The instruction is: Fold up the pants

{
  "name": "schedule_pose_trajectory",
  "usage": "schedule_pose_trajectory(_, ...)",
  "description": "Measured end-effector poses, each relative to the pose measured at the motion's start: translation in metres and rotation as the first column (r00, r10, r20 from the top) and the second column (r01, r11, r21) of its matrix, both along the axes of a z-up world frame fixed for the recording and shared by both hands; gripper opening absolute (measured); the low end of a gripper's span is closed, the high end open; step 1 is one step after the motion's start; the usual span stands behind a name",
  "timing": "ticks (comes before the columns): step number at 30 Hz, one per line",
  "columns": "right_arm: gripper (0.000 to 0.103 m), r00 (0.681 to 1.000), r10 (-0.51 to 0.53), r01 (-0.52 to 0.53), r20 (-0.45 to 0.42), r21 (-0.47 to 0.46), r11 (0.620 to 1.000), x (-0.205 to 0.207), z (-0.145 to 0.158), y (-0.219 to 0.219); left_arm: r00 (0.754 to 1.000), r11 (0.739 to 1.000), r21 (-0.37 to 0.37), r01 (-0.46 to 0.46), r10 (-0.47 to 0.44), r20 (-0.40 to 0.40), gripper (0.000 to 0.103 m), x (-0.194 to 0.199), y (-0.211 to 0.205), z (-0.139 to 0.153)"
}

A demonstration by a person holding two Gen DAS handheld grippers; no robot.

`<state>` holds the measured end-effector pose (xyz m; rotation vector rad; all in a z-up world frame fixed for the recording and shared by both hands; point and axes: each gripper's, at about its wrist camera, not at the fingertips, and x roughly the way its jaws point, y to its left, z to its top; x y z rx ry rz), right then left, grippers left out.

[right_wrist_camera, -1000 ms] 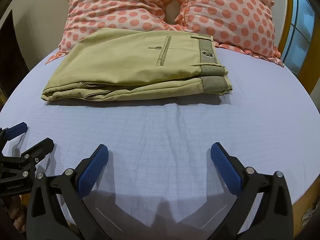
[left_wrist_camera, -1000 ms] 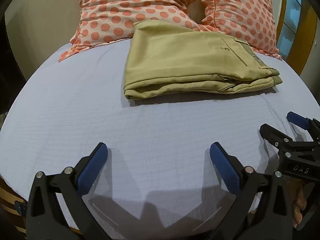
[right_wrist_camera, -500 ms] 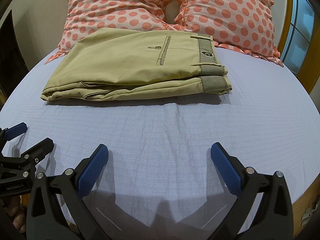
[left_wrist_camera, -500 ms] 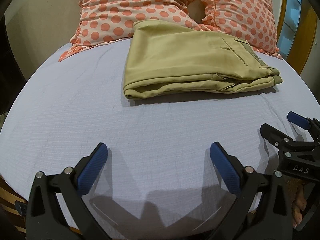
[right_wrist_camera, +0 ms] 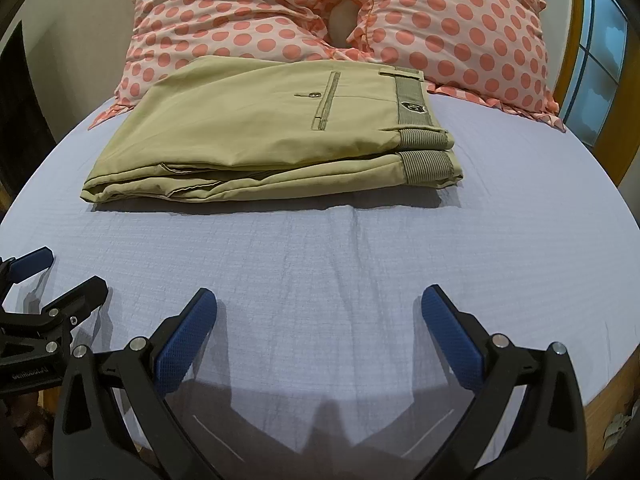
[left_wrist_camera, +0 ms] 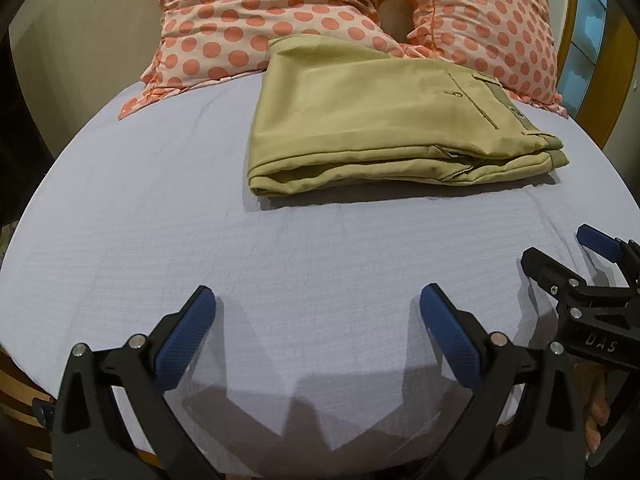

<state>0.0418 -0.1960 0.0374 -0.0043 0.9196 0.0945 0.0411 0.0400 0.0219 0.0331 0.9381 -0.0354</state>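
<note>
The khaki pants [left_wrist_camera: 372, 120] lie folded in a neat stack on the pale blue bed sheet, waistband to the right; they also show in the right wrist view [right_wrist_camera: 272, 136]. My left gripper [left_wrist_camera: 316, 312] is open and empty, low over the sheet well in front of the pants. My right gripper [right_wrist_camera: 318, 312] is open and empty too, likewise in front of the pants. Each gripper shows at the edge of the other's view: the right gripper [left_wrist_camera: 560, 256] at the right, the left gripper [right_wrist_camera: 68, 272] at the left.
Two pink pillows with orange dots [right_wrist_camera: 440, 20] lean at the head of the bed behind the pants. The pale blue sheet [right_wrist_camera: 320, 248] lies between grippers and pants. A wooden window frame [right_wrist_camera: 584, 60] stands at the right. The bed's edge is just under the grippers.
</note>
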Motion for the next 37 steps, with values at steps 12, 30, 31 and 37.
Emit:
schedule_pose_trajectory(12,0.102,1.000,0.003,-0.003,0.000,0.001,1.000,0.0002,-0.0001,-0.0016,1.000,1.000,0.001,-0.005,0.005,-0.011,0.101,0.0002,-0.0014,0.0002)
schedule_pose_trajectory(30,0.102,1.000,0.005,-0.005,0.000,0.002,1.000,0.0002,-0.0001,-0.0032,1.000,1.000,0.004,-0.007,0.007,-0.023,0.101,0.0011,-0.0010,-0.0003)
schedule_pose_trajectory(31,0.102,1.000,0.006,-0.006,0.000,0.002,1.000,0.0001,-0.0001,-0.0034,1.000,1.000,0.005,-0.009,0.009,-0.028,0.101,0.0019,-0.0017,0.0000)
schedule_pose_trajectory(37,0.102,1.000,0.003,-0.003,0.002,0.003,1.000,0.0003,-0.0001,-0.0065,1.000,1.000,0.006,-0.007,0.007,-0.011,0.101,0.0000,-0.0020,0.0002)
